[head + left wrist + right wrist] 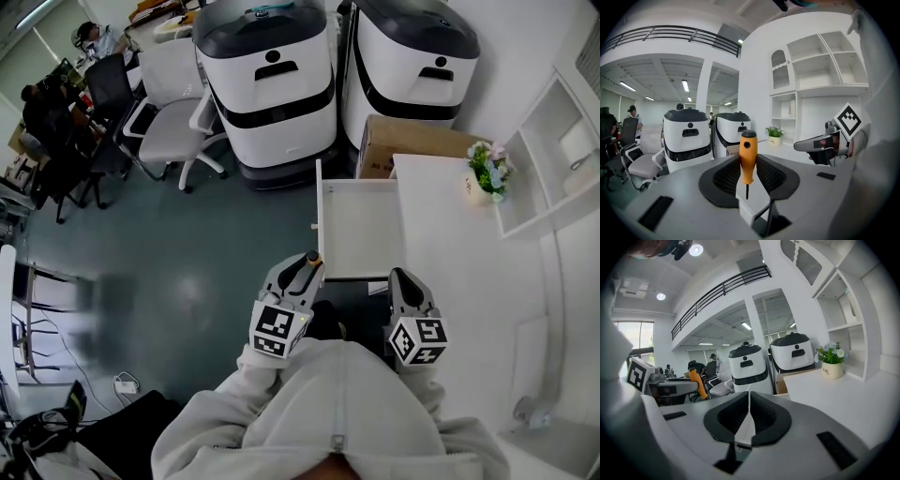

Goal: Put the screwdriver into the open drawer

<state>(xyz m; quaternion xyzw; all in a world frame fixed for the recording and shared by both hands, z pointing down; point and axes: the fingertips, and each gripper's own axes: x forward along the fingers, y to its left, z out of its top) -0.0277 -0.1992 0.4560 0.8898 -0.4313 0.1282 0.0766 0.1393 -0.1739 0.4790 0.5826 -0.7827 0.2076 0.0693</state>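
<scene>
From the head view, holds the left gripper (300,274) clamped on the orange screwdriver (307,266) just off the lower-left corner of the open drawer (361,234), with bare white drawer bottom ahead, open grey floor (187,272) to the left, and the right gripper (410,286) near the drawer's lower-right corner, by the white desk (469,281). In the left gripper view, presses both jaws on the screwdriver's handle, black cap up and shaft down, well apart from the right gripper. In the right gripper view, keeps jaws together on nothing, with the desk edge alongside at right.
</scene>
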